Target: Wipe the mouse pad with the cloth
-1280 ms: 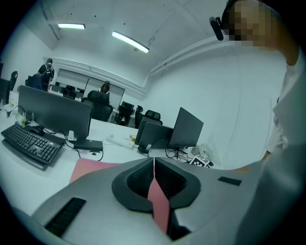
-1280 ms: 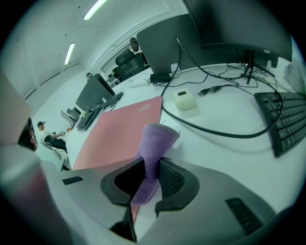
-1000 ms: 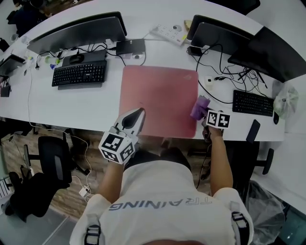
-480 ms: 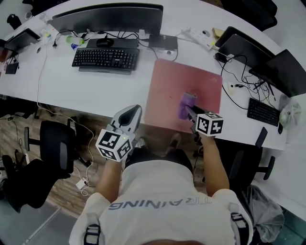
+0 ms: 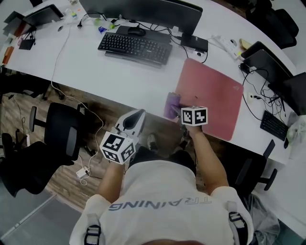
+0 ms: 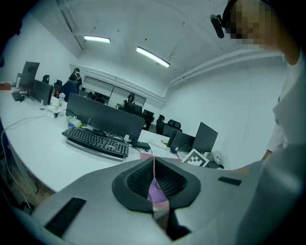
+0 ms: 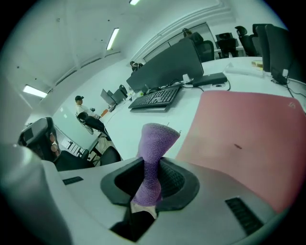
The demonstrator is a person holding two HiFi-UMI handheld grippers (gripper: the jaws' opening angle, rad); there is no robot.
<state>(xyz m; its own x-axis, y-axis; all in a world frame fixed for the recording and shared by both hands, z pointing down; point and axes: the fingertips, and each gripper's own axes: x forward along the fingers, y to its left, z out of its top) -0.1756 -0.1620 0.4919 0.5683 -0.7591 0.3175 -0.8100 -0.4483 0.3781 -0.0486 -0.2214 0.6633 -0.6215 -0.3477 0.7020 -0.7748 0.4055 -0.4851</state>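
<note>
The pink mouse pad (image 5: 210,95) lies on the white desk (image 5: 86,72), near its front edge. My right gripper (image 5: 180,112) is shut on a purple cloth (image 5: 171,105), which sits at the pad's left edge, partly over the white desk. In the right gripper view the cloth (image 7: 154,148) stands pinched between the jaws of the right gripper (image 7: 152,179), with the pad (image 7: 248,124) to its right. My left gripper (image 5: 137,115) hangs off the desk's front edge over the floor. In its own view the left gripper (image 6: 154,179) is shut with nothing held.
A black keyboard (image 5: 135,47) and a monitor (image 5: 143,9) stand behind and left of the pad. More monitors (image 5: 265,60), cables and a second keyboard (image 5: 273,125) crowd the right. An office chair (image 5: 64,139) stands on the floor at left.
My right gripper has drawn the cloth leftward across the pad, from its right edge to its left edge. The left gripper has stayed off the desk's front edge.
</note>
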